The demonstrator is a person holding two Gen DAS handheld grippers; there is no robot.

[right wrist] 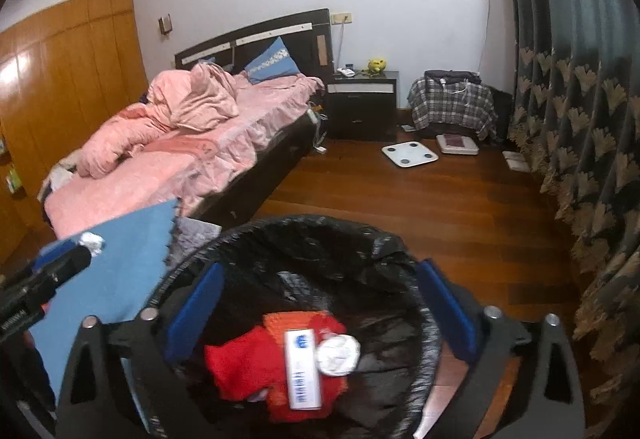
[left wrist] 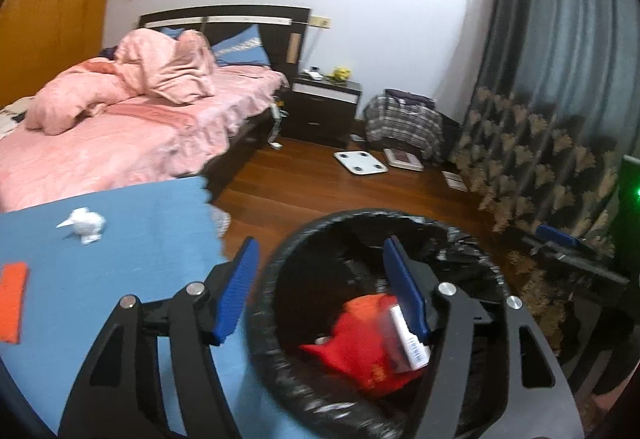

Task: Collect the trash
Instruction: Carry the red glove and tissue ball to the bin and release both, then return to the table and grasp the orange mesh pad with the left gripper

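Here, through the left wrist camera, the room is a bedroom with a wooden floor (left wrist: 320, 191), a bed (left wrist: 120, 127) under pink bedding, a dark nightstand (left wrist: 324, 111) and a patterned curtain (left wrist: 540, 119). Taking the trash bin (left wrist: 272, 311) as the landmark, a blue cloth-covered surface (left wrist: 132, 247) lies just to its left and the bed stands beyond that. The left gripper (left wrist: 324, 287) hangs with its jaws spread wide and nothing between them: one blue finger sits over the blue surface, the other over the bin's mouth. A crumpled white tissue (left wrist: 84, 225) rests on the blue surface, well left of the bin and apart from the fingers. An orange piece (left wrist: 14, 299) lies at the surface's left edge. Inside the bin, lined with a black bag, sit a red wrapper (left wrist: 360, 351) and a white box (left wrist: 410, 347).

From the right wrist camera the same floor (right wrist: 400, 191), bed (right wrist: 180, 143) and curtain (right wrist: 580, 139) show, with a white scale (right wrist: 409, 154) on the floor well beyond the bin (right wrist: 312, 235). The right gripper (right wrist: 320, 303) is directly above the bin, jaws wide apart, gripping nothing. Below it, in the bin, lie the red wrapper (right wrist: 240, 363), the white box (right wrist: 302, 371) with blue print, and a crumpled white paper ball (right wrist: 338, 355) touching the box. The tissue (right wrist: 93, 241) shows left of the bin on the blue surface (right wrist: 120, 259), partly behind the other gripper's tip.
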